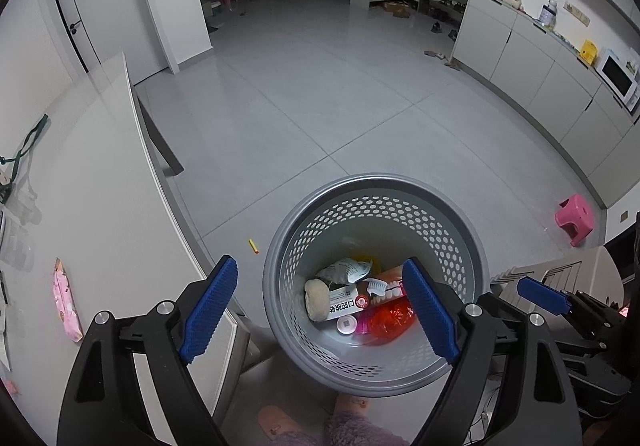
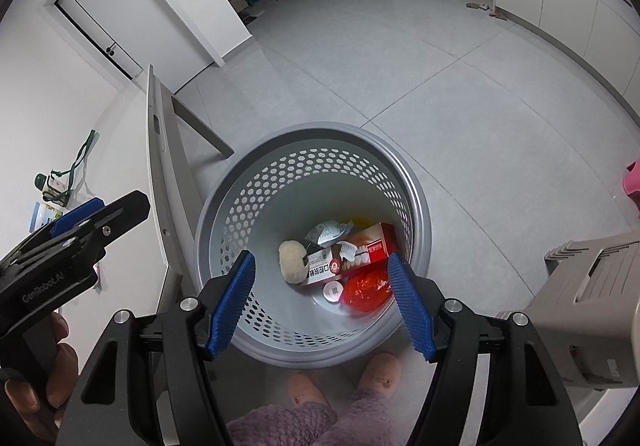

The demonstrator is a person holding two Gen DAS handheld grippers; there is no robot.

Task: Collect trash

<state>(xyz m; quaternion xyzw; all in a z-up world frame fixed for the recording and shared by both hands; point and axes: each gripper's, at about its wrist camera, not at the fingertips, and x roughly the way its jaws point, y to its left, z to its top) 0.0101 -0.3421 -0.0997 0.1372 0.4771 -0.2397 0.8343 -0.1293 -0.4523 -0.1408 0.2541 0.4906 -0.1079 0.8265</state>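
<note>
A grey perforated trash basket [image 1: 460, 222] stands on the floor beside the white table; it also shows in the right wrist view [image 2: 256, 182]. Inside lie a toothpaste box [image 2: 352, 250], a beige sponge [image 2: 293, 261], a crumpled wrapper [image 2: 329, 231], a red plastic bag [image 2: 366, 288] and a round cap [image 2: 333, 291]. My left gripper [image 1: 320, 306] is open and empty above the basket's near left rim. My right gripper [image 2: 322, 304] is open and empty over the basket's near rim. The left gripper shows at the left in the right wrist view [image 2: 86, 216].
The white table [image 1: 100, 206] holds a pink packet [image 1: 66, 300] and a green lanyard [image 1: 24, 154]. A small yellow piece [image 1: 253, 246] lies on the floor by the basket. A pink stool [image 1: 576, 218] and a grey plastic stool [image 2: 592, 298] stand to the right. My slippered feet [image 2: 340, 382] are below.
</note>
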